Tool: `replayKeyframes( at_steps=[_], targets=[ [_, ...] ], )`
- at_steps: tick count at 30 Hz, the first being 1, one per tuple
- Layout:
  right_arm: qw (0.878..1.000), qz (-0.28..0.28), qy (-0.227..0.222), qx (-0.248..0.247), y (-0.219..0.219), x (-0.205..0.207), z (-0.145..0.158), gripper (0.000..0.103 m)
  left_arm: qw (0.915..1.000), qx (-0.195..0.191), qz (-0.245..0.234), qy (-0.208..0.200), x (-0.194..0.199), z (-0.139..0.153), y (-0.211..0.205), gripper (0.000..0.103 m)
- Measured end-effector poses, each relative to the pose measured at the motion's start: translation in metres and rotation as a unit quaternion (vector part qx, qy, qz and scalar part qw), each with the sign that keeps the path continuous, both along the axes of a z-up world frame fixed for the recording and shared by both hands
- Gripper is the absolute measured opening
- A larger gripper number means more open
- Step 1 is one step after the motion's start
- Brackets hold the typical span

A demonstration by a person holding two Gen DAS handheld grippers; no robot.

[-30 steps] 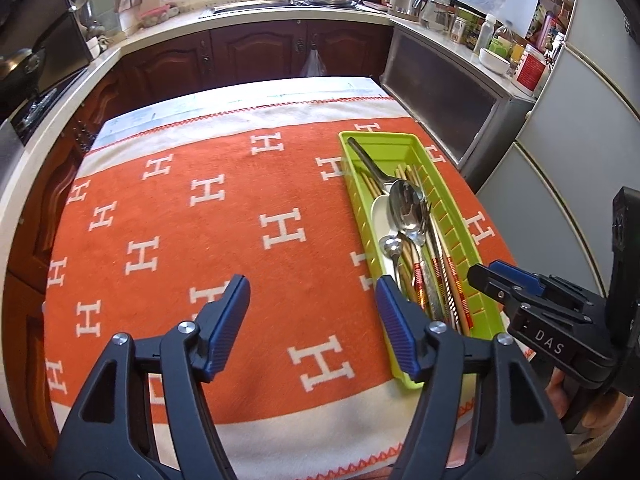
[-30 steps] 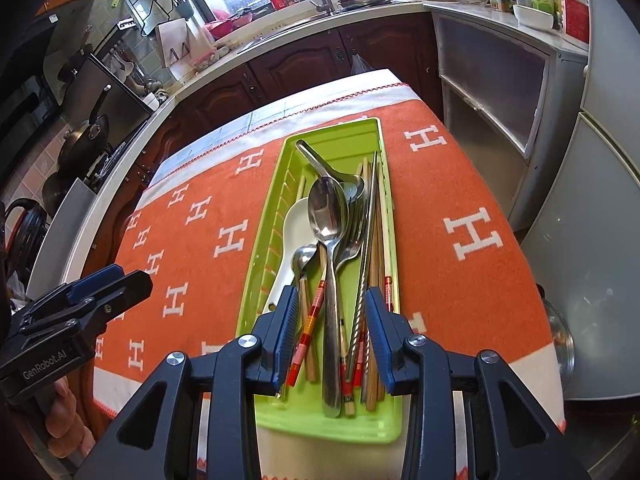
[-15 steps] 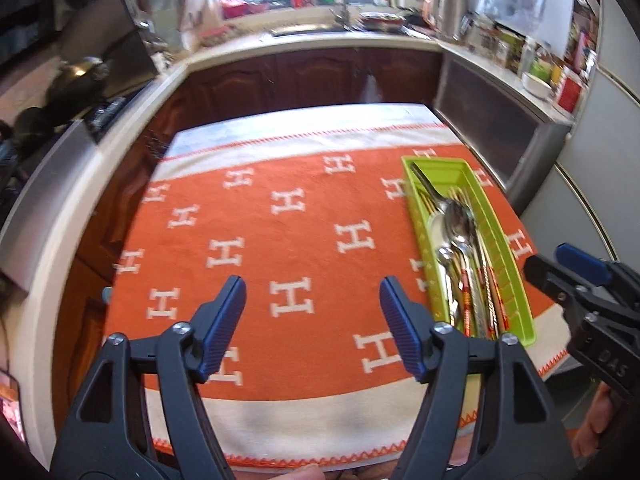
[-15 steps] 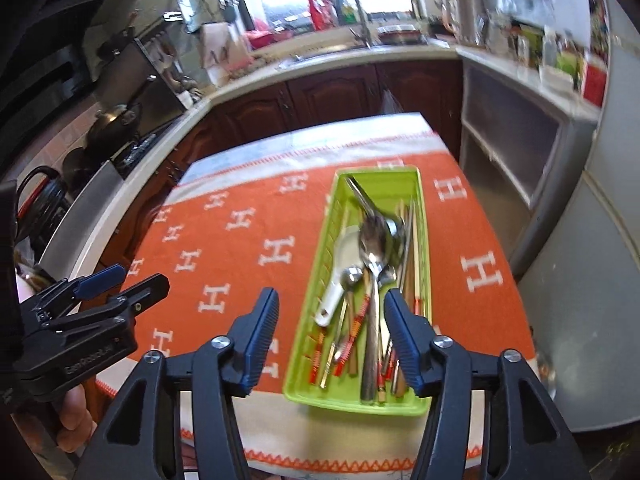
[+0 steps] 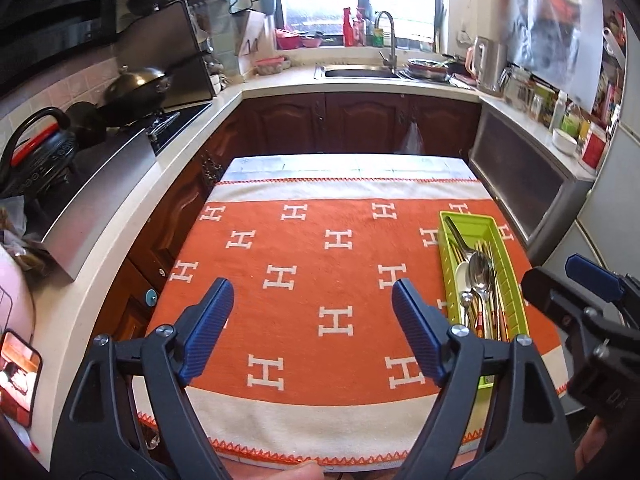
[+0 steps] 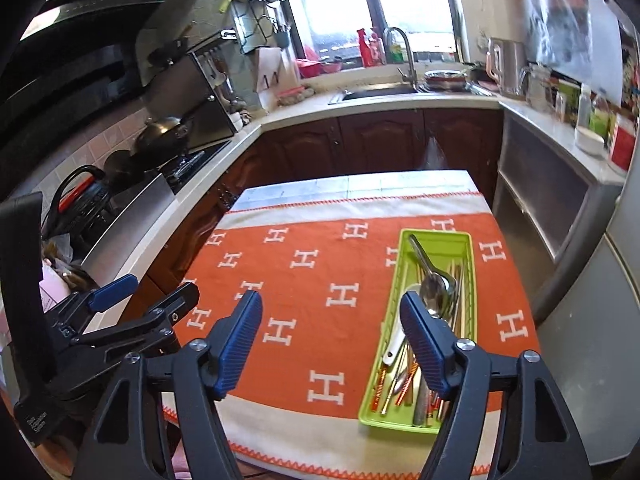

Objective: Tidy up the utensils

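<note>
A lime-green utensil tray (image 5: 505,252) (image 6: 475,252) lies on the right side of the orange blanket-covered table. It holds metal spoons (image 5: 479,268) (image 6: 436,285), a white spoon (image 6: 394,345), a fork and several chopsticks. My left gripper (image 5: 313,330) is open and empty, held above the table's near edge, left of the tray. My right gripper (image 6: 331,340) is open and empty, above the near edge with its right finger in front of the tray. Each gripper shows at the side of the other's view.
The orange blanket with white H marks (image 5: 304,272) covers the table. Dark wood cabinets, a sink (image 5: 360,70) and cluttered counters ring the table. A stove with a wok (image 5: 136,84) is at the left; a grey fridge (image 6: 592,320) at the right.
Both grippers have pulled back and up from the tray toward the near edge. The right gripper's jaws have opened wider. The utensils stay in the tray.
</note>
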State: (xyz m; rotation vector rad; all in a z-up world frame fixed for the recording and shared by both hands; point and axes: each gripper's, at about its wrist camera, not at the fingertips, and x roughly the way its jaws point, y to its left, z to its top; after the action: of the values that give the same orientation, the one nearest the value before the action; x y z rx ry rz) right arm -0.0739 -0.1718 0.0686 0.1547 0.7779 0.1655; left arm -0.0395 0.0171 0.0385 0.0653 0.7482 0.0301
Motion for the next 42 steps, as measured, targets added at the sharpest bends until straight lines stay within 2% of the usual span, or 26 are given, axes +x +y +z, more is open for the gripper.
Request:
replayKeyframes(
  at_steps=[6, 23, 42],
  targets=[
    [1.000, 0.007, 0.008, -0.005, 0.016, 0.003, 0.002, 0.076, 0.9998, -0.001, 0.012, -0.013, -0.004, 0.007, 0.010, 0.080],
    [0.999, 0.013, 0.043, -0.004, 0.026, 0.040, -0.029, 0.076, 0.9996, -0.012, 0.021, 0.013, 0.024, -0.010, 0.022, 0.080],
    [0.998, 0.011, 0.057, -0.002, 0.028, 0.049, -0.043, 0.076, 0.9993, -0.011, 0.018, 0.030, 0.035, -0.023, 0.022, 0.080]
  ],
)
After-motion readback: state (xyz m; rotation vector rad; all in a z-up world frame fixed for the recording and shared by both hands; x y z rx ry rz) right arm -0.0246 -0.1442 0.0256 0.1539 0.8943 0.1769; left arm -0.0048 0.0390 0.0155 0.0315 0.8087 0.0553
